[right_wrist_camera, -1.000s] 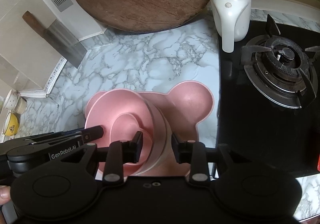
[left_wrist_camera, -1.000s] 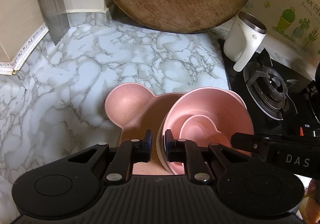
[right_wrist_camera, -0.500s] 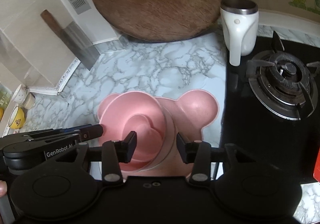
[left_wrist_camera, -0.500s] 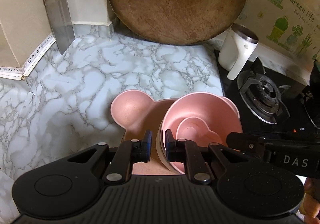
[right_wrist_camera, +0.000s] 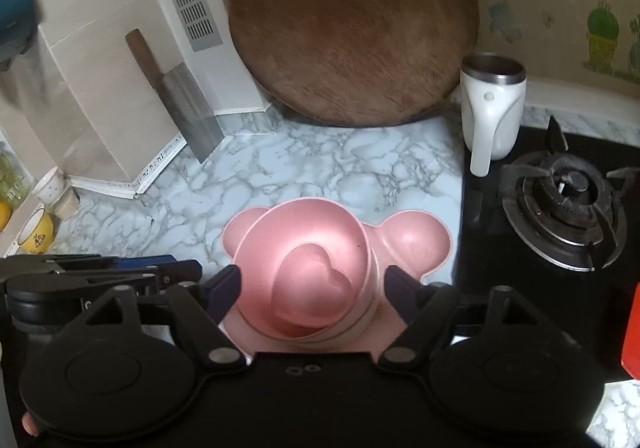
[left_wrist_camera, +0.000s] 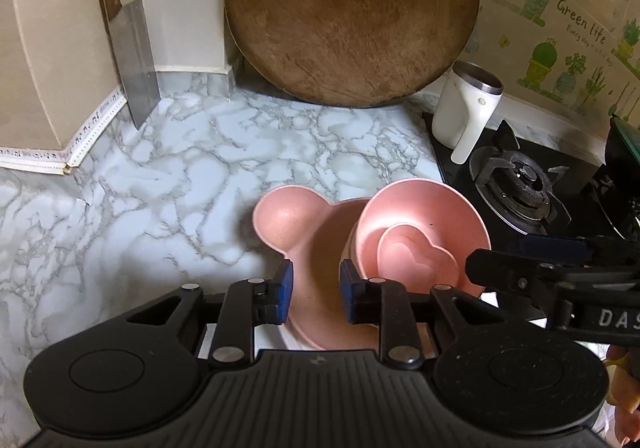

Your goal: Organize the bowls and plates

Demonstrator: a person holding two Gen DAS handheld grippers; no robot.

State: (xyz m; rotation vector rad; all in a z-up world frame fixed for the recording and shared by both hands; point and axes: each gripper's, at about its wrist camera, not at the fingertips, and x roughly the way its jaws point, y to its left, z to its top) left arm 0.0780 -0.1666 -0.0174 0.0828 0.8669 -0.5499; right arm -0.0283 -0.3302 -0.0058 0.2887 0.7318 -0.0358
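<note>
A pink bear-shaped plate [left_wrist_camera: 280, 216] [right_wrist_camera: 416, 240] lies on the marble counter. On it stands a stack of pink round bowls [left_wrist_camera: 420, 216] [right_wrist_camera: 304, 236] with a small heart-shaped dish [left_wrist_camera: 416, 256] [right_wrist_camera: 312, 280] inside. My left gripper [left_wrist_camera: 314, 284] is open a little, empty, just above the plate to the left of the bowls. My right gripper [right_wrist_camera: 312, 284] is wide open, its fingers apart on either side of the bowl stack, holding nothing.
A round wooden board [left_wrist_camera: 352, 12] [right_wrist_camera: 352, 24] leans on the back wall. A cleaver [left_wrist_camera: 132, 60] [right_wrist_camera: 188, 116] leans at the left. A white mug [left_wrist_camera: 468, 108] [right_wrist_camera: 492, 108] stands by the gas hob [left_wrist_camera: 520, 184] [right_wrist_camera: 568, 204] on the right. Small cups [right_wrist_camera: 40, 224] sit far left.
My right gripper opened wide and let go of the bowl stack, which now rests on the plate. My left gripper opened slightly. Both pulled back and up.
</note>
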